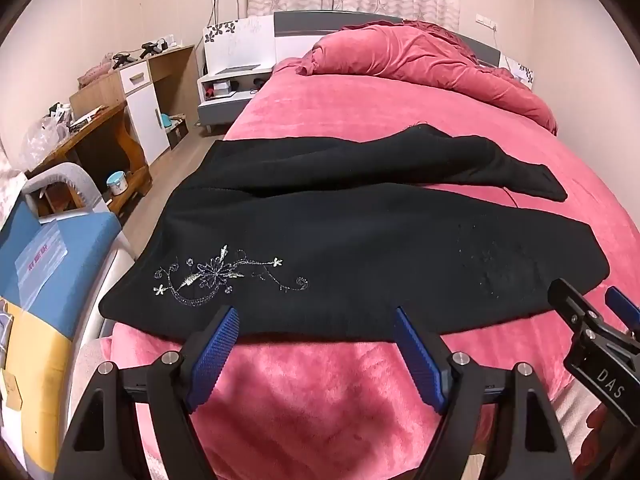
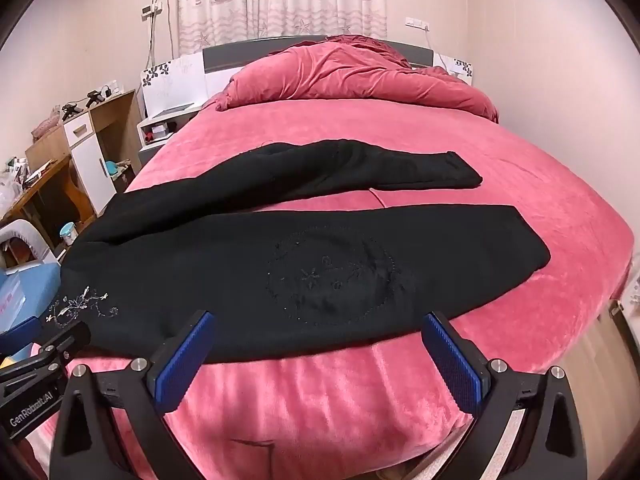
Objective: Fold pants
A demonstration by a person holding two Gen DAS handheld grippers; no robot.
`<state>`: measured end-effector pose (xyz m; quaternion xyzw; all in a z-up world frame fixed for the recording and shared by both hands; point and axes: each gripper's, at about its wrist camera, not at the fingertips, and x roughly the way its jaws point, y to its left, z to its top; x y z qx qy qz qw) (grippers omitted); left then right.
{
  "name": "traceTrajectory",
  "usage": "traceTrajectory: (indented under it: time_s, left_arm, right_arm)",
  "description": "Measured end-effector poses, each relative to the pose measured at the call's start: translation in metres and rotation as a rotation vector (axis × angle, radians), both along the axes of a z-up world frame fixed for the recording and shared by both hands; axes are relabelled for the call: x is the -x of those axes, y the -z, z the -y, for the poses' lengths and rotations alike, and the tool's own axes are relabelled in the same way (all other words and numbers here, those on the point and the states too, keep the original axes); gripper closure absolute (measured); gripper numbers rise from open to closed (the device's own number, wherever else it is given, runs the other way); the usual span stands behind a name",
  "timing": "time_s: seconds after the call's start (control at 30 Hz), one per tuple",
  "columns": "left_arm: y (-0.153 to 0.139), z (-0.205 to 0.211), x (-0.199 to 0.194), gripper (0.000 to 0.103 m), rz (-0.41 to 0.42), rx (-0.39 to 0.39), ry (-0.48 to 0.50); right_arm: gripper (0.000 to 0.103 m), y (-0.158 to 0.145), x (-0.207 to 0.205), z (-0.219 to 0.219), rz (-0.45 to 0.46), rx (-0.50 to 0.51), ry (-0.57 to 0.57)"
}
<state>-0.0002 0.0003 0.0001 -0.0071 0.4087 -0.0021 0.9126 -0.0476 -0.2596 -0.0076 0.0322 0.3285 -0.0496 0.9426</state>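
1. Left wrist view: black pants (image 1: 320, 232) spread flat across pink bed (image 1: 360, 112), near hem along the bed's front edge; left gripper (image 1: 316, 320) splayed wide, empty, tips just over that hem.
2. Plenty of bare blanket beyond the far leg, up to heaped duvet (image 1: 420, 60).
3. Right wrist view only: right gripper (image 2: 316, 326) equally wide, nothing between (circular stitching, probably embroidery, faint here).
4. Left view only: blue-and-yellow box (image 1: 40, 280) beside the bed's left edge.
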Motion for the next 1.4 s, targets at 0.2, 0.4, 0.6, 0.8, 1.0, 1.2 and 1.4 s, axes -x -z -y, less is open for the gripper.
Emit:
traceTrajectory:
  time_s: [0.2, 0.4, 0.6, 0.8, 1.0, 1.2, 1.4]
  left_arm:
    - [-0.003, -0.005, 0.005, 0.022, 0.018, 0.003, 0.004]
    - [-0.001, 0.002, -0.002, 0.022, -0.01, -0.015, 0.006]
    - [0.0, 0.002, 0.0, 0.022, -0.009, -0.022, 0.011]
    - [0.002, 0.003, -0.001, 0.022, -0.014, -0.024, 0.011]
    - [0.003, 0.003, -0.001, 0.022, -0.017, -0.025, 0.011]
    - [0.004, 0.004, -0.002, 0.022, -0.023, -0.028, 0.011]
    - [0.005, 0.004, -0.001, 0.022, -0.026, -0.028, 0.013]
  right_arm:
    - [0.0, 0.001, 0.0, 0.002, 0.0, 0.007, 0.013]
    - [0.0, 0.0, 0.002, -0.003, -0.005, 0.0, 0.005]
    - [0.0, 0.002, -0.001, -0.002, -0.015, 0.002, -0.008]
    - [0.0, 0.004, -0.003, -0.003, -0.015, 0.001, -0.006]
    - [0.0, 0.005, -0.004, -0.002, -0.024, -0.005, -0.004]
    - [0.0, 0.007, -0.004, 0.001, -0.025, -0.01, -0.008]
    - [0.0, 0.008, -0.005, 0.002, -0.033, -0.012, -0.01]
